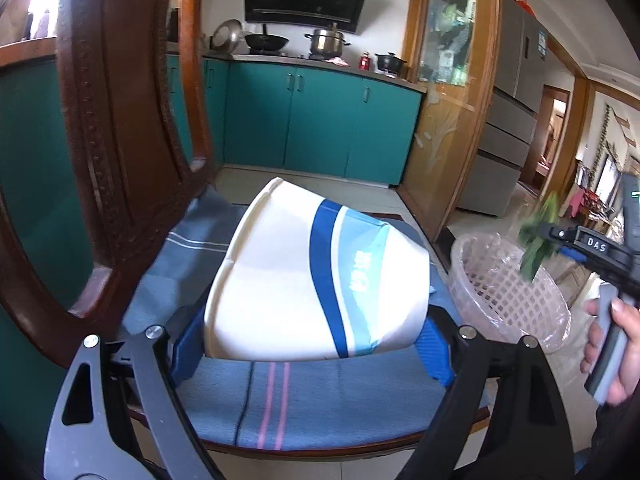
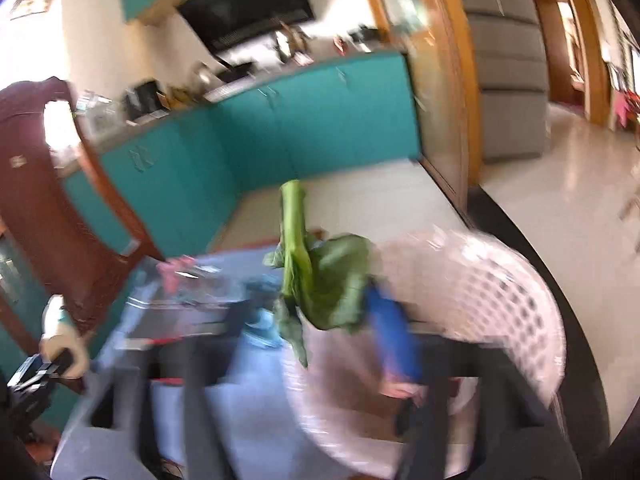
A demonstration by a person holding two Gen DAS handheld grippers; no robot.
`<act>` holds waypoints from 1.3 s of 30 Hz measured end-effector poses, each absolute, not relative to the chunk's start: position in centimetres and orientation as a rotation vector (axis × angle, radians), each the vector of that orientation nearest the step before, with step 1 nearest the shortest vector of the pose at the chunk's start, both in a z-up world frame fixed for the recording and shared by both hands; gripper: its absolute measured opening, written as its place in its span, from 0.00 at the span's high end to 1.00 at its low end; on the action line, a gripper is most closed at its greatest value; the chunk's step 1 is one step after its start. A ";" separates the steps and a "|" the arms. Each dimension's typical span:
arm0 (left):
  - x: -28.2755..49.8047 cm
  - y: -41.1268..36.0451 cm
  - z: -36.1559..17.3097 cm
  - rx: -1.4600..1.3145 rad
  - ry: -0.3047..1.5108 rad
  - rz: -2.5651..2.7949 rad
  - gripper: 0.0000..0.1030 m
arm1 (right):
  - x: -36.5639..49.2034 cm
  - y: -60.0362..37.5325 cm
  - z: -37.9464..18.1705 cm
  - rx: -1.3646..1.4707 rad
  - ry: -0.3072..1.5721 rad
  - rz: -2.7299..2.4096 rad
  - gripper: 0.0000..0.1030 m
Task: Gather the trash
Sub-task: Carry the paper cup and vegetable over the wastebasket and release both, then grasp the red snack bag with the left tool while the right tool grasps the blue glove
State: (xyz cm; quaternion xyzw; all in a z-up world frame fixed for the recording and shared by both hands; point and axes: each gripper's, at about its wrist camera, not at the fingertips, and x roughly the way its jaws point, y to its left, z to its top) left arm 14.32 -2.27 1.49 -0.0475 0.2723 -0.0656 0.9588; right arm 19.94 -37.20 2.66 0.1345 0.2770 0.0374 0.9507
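A white paper bucket [image 1: 280, 280] with blue bands lies on its side on the chair's blue striped cushion [image 1: 280, 400]. My left gripper [image 1: 312, 346] is shut on it, its blue pads [image 1: 186, 344] pressing both sides near the base. A green vegetable leaf [image 2: 320, 280] with a thick stalk hangs between the widely parted fingers of my right gripper [image 2: 324, 332], above the pink mesh basket [image 2: 500, 292]; neither pad visibly presses it. The right wrist view is blurred. In the left wrist view the leaf [image 1: 534, 240] shows over the basket [image 1: 508, 292].
The dark wooden chair back [image 1: 108, 160] rises on the left. The basket, lined with clear plastic, stands at the chair's right edge. A person's hand [image 1: 616, 344] holds the right gripper's handle. Teal kitchen cabinets [image 1: 320, 120] and tiled floor lie behind.
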 end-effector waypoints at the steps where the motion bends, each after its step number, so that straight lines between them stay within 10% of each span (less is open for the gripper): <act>1: 14.4 -2.9 1.4 -0.094 0.558 -0.154 0.16 | 20.2 -38.2 2.1 0.290 0.585 0.046 0.09; 17: 20.3 -27.1 4.5 0.027 0.627 -0.580 0.06 | 12.9 -49.1 4.8 0.646 0.188 -0.188 0.04; 39: 22.5 -2.5 -6.2 -0.031 0.840 -0.052 0.03 | 21.1 -26.5 0.2 0.068 0.575 0.170 0.04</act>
